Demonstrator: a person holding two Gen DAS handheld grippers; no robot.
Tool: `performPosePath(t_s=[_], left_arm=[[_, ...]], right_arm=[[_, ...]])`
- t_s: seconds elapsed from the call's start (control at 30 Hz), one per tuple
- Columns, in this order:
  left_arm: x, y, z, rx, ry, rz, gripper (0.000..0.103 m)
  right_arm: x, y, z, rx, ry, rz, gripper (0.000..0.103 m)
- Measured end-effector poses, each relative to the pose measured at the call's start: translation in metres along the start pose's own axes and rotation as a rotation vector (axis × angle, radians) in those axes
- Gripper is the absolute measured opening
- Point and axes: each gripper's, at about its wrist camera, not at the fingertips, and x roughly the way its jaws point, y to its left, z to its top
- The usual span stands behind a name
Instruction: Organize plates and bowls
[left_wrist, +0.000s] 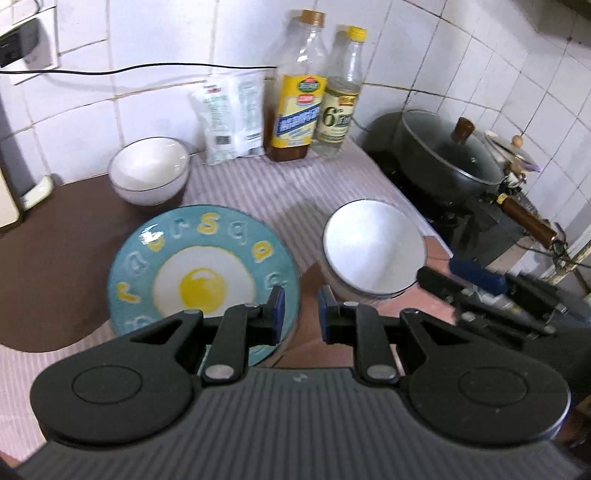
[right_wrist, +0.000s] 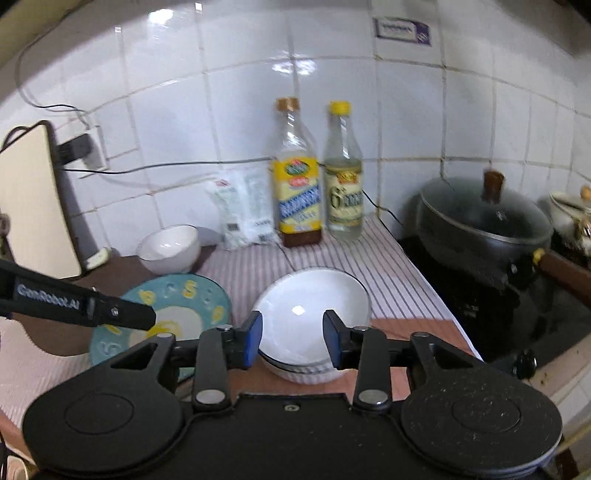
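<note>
A teal plate with a fried-egg picture (left_wrist: 199, 273) lies on the counter, also in the right wrist view (right_wrist: 173, 314). A white bowl (left_wrist: 149, 170) stands behind it near the wall (right_wrist: 168, 247). A second white bowl (left_wrist: 373, 245) sits to the plate's right (right_wrist: 310, 314). My left gripper (left_wrist: 301, 312) is open and empty, hovering over the plate's right edge. My right gripper (right_wrist: 291, 338) is open, its fingers on either side of the near rim of the second bowl, not closed on it. The right gripper also shows in the left wrist view (left_wrist: 461, 277).
Two bottles (left_wrist: 299, 88) (left_wrist: 340, 92) and a white packet (left_wrist: 232, 118) stand at the tiled wall. A lidded black pan (left_wrist: 447, 151) sits on the stove at right. A cable runs along the wall to a socket (left_wrist: 18, 44). A striped cloth (left_wrist: 288, 192) covers the counter.
</note>
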Motion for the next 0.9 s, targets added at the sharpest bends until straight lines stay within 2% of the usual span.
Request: performPosePath(t_s=[0.23, 0.47, 0.63, 0.77, 0.9], left_arm=[[-0.010, 0.029, -0.005, -0.023, 0.011, 0.059, 0.025], [-0.009, 0.052, 0.001, -0.026, -0.001, 0.108, 0.034], [0.001, 0.074, 0.004, -0.054, 0.000, 0.132, 0.040], [0.011, 0.092, 0.013, -0.064, -0.034, 0.155, 0.045], [0.024, 0.116, 0.025, -0.093, -0.084, 0.174, 0.049]], right_arm=[[-0.003, 0.016, 0.017, -0.030, 0.018, 0.095, 0.049], [0.014, 0.036, 0.027, -0.077, 0.022, 0.168, 0.065], [0.037, 0.052, 0.032, -0.105, 0.023, 0.208, 0.069], [0.063, 0.064, 0.037, -0.109, 0.025, 0.226, 0.069], [0.098, 0.064, 0.046, -0.041, 0.032, 0.261, 0.069]])
